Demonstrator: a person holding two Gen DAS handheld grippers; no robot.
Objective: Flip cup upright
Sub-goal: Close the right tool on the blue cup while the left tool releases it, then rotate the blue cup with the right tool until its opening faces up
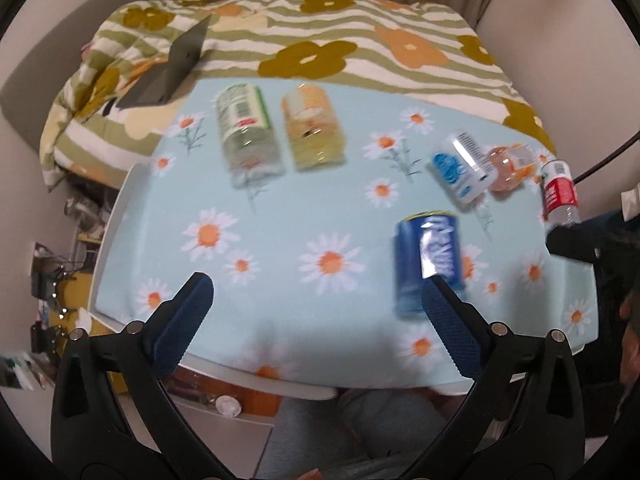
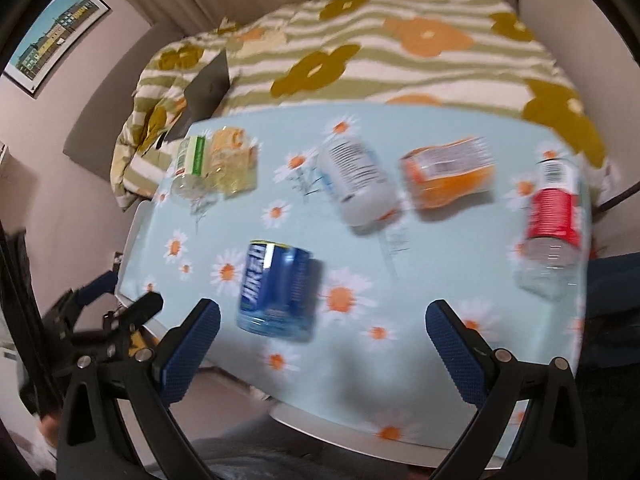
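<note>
A blue cup (image 1: 430,258) with white lettering stands on the daisy-print tablecloth (image 1: 280,240), near the front; which end is up is blurred. It also shows in the right wrist view (image 2: 278,290). My left gripper (image 1: 316,300) is open and empty above the table's front edge, its right finger (image 1: 452,328) overlapping the cup's lower edge in the picture. My right gripper (image 2: 322,328) is open and empty, with the cup just beyond its left finger (image 2: 192,344). The left gripper shows at the left of the right wrist view (image 2: 120,312).
Several bottles and cups stand on the table: a green-labelled (image 1: 246,124) and a yellow one (image 1: 314,126) at the back left, a white-blue (image 1: 462,170), an orange (image 1: 510,166) and a red-labelled one (image 1: 560,194) at the right. A bed with a laptop (image 1: 168,68) lies behind.
</note>
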